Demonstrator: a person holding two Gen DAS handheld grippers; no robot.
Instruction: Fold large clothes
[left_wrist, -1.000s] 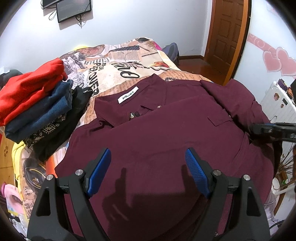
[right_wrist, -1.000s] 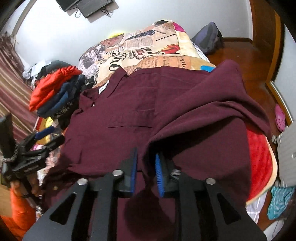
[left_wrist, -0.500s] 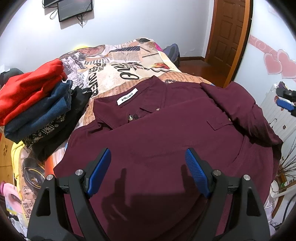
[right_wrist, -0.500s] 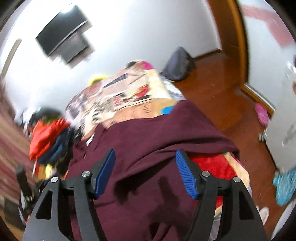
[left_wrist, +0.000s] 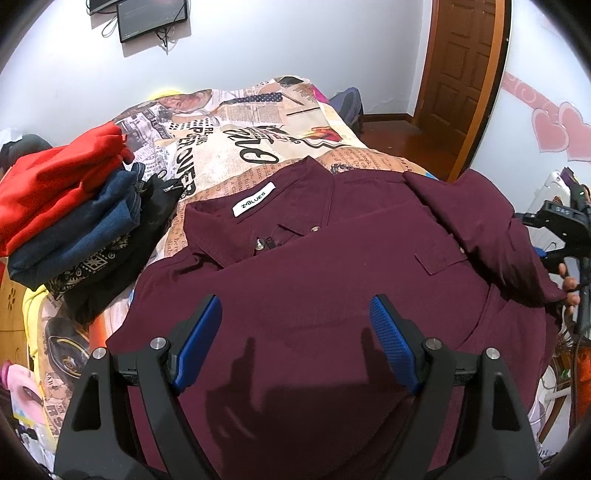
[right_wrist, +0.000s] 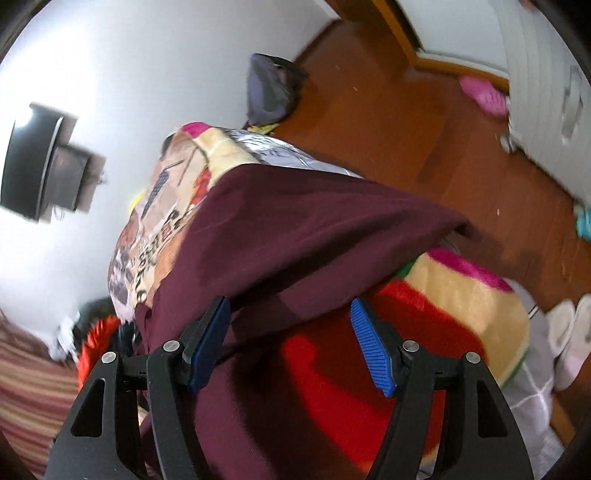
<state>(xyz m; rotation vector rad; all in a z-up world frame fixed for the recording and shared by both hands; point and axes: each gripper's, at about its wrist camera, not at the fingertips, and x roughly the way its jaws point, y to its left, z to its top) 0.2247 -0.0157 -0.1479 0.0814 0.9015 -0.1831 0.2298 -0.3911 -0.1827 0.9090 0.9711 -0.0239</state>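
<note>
Gaping fingers (left_wrist: 391, 343) above shirt (left_wrist: 332, 280)

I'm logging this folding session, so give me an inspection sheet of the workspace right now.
Surface: bed with a newspaper-print cover.
Job's things: maroon shirt spread collar-up, one sleeve folded across its front.
Clutter: stack of folded clothes, red on top, beside the shirt.
Grippers: left gripper open above the shirt's lower part; right gripper open, its jaws have just been opening, shirt cloth seen between them but not pinched.
Cables: wires hanging under the wall screen.
Surroundings: wooden door, wooden floor, dark bag by the wall, pink slipper.
</note>
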